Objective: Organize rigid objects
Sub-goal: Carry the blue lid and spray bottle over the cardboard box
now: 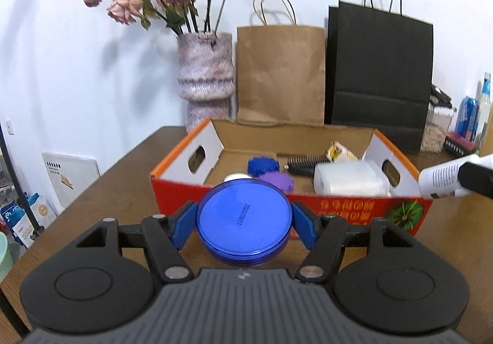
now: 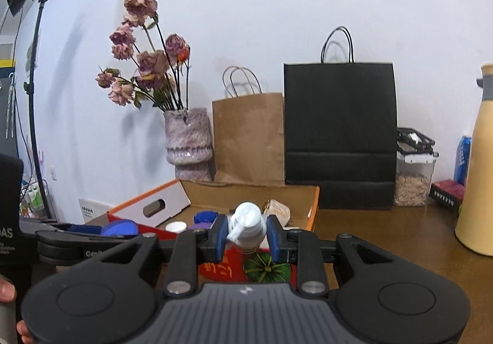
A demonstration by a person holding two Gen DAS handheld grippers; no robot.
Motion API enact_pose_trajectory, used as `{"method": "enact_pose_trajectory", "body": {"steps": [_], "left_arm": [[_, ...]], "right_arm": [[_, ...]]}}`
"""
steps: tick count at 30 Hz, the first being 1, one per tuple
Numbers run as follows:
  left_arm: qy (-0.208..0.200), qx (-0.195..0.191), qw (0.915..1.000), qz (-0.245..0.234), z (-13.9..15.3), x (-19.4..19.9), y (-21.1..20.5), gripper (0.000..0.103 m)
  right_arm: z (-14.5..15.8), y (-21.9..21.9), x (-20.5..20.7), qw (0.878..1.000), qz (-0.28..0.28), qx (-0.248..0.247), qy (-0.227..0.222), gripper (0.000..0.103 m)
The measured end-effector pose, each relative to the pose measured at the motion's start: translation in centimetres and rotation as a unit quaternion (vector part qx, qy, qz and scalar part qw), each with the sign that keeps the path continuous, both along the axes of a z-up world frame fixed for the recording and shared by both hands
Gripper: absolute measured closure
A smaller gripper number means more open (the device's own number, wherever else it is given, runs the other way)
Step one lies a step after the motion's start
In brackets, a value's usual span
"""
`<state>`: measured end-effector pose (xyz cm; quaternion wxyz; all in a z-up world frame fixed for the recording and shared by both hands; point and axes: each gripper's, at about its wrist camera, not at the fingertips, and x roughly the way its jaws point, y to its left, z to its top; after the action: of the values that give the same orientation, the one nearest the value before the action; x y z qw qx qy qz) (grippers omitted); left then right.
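Both clamping: left gripper [image 1: 243, 220] squeezing stiff, slick blue jar [image 1: 243, 222] at its rim, right gripper [image 2: 246, 234] pinching light white pump bottle [image 2: 248, 227] mid-body.

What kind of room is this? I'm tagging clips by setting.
Probably a home room: a wooden table against a white wall, holding a vase of dried roses, paper shopping bags and a thermos jug.

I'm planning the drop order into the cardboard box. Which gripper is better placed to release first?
Probably left. The left gripper holds the blue round container right at the cardboard box front wall, facing open floor. The right gripper holds the white pump bottle at the right corner, above the toilet roll.
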<state>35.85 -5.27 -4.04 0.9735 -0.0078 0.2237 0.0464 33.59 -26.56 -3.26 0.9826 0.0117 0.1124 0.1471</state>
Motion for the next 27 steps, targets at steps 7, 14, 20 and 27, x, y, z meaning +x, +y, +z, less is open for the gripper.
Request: {"method": "enact_pose_trajectory", "body": {"steps": [7,14,20,27], "left_arm": [[-0.021,-0.011,0.9997,0.008,2.0,0.7,0.5,0.035],[-0.038,-0.019,0.9989,0.022,3.1,2.2,1.0,0.035],[-0.043,-0.024,0.9982,0.035,3.4,4.2,1.6,0.035],[-0.044,-0.021,0.9980,0.039,3.3,6.7,1.7,0.035]], "right_arm": [[0.6,1.3,0.6,1.000,-0.001,-0.003,-0.009,0.077],[1.2,2.9,2.2,1.000,-0.004,0.008,-0.023,0.077],[1.3,4.5,4.2,1.000,-0.007,0.006,-0.026,0.077],[1.3,5.6,6.8,1.000,-0.015,0.005,-0.027,0.077]]}}
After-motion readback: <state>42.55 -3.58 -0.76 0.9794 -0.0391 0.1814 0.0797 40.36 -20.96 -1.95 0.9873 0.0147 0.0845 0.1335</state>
